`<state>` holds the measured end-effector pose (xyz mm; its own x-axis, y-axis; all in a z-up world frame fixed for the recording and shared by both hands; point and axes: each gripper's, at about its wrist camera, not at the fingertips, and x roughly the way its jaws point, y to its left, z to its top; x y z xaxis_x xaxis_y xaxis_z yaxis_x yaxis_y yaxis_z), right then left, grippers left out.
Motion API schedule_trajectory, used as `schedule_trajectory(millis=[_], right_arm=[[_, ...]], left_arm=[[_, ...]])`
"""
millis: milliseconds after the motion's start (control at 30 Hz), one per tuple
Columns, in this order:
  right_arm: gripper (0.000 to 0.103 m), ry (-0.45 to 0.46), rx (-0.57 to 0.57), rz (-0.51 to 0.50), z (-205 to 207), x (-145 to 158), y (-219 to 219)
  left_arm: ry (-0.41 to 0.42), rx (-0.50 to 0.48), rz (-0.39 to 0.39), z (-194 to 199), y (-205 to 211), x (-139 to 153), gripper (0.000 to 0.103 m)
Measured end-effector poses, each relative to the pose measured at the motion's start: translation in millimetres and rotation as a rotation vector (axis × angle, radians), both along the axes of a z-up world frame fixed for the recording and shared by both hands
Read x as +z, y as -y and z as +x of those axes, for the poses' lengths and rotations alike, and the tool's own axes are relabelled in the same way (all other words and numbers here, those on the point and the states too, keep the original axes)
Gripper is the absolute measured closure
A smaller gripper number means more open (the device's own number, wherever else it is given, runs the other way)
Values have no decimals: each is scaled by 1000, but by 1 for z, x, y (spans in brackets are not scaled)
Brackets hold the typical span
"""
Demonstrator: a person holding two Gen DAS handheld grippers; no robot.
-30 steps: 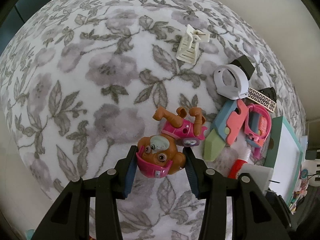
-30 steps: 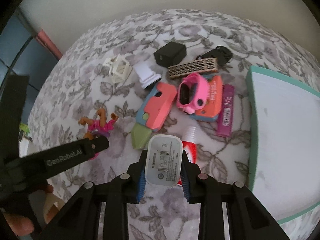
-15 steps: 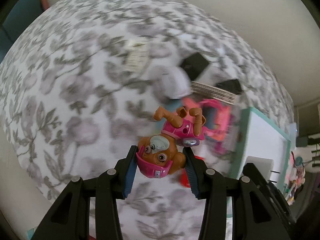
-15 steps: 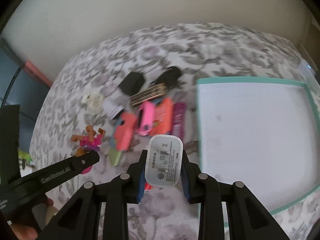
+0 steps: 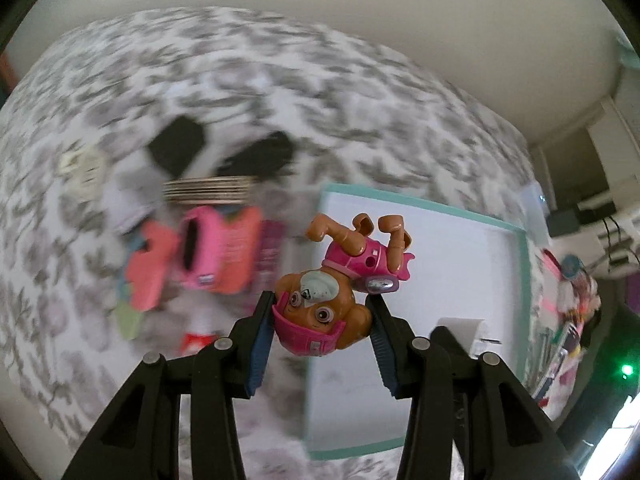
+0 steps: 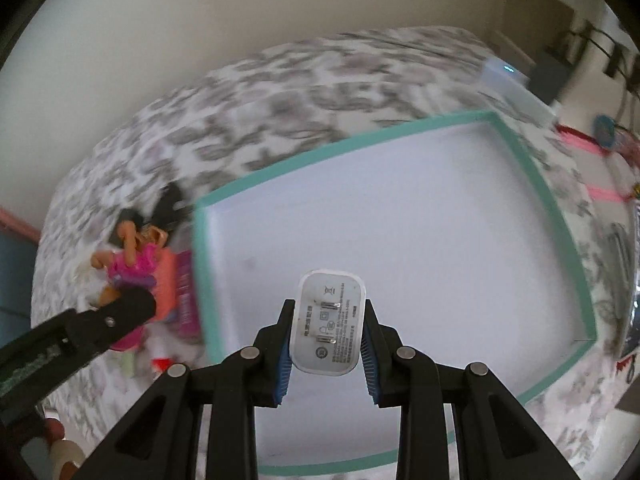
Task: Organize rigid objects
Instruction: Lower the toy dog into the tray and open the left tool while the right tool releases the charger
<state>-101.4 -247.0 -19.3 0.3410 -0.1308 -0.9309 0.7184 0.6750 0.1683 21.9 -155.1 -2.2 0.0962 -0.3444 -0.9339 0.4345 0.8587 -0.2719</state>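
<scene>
On the floral bedspread [image 6: 304, 92], I hold both grippers over the teal-rimmed tray [image 6: 536, 184], its white floor bare. The right gripper [image 6: 325, 332] is clamped on a white charger [image 6: 327, 322], long axis running away from the camera, well inside the tray near its near edge. The left gripper [image 5: 322, 320] is clamped on the head of a toy pup [image 5: 332, 292], legs pointing away, hanging above the tray's left rim. By my reading the right hand is nearer a drop: the tray floor lies straight beneath its load. Only the left view shows the blurred pile of unsorted items [image 5: 208, 248] left of the tray; only the right view shows the tray's full outline.
</scene>
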Motion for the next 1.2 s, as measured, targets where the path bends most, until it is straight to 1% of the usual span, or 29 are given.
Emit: schedule_trajectory(millis=[100,167,433,533,833,1200], right_arm=[[72,-19,-45,-9,-9,-3,16],[72,-40,-65,-47,-12,-3,25],[72,-62,-127,-100,-26,-2,55],[72,-74,-138,-104,-28,-6,62],[72,-89,-148,-136,-31,-8,76],[72,-92,-148,-133,-30,-13,83]], left_arm=[[9,-30,-5,-5,20,-4,56],[11,-46,-8,-8,26,-6,56],[27,-106,-30,-18,63,-21,56],[28,-108,-43,-17,68,-25,56],[51,-118,-41,-18,77,-30,56],[62,-133,-29,-19,86,-35,56]])
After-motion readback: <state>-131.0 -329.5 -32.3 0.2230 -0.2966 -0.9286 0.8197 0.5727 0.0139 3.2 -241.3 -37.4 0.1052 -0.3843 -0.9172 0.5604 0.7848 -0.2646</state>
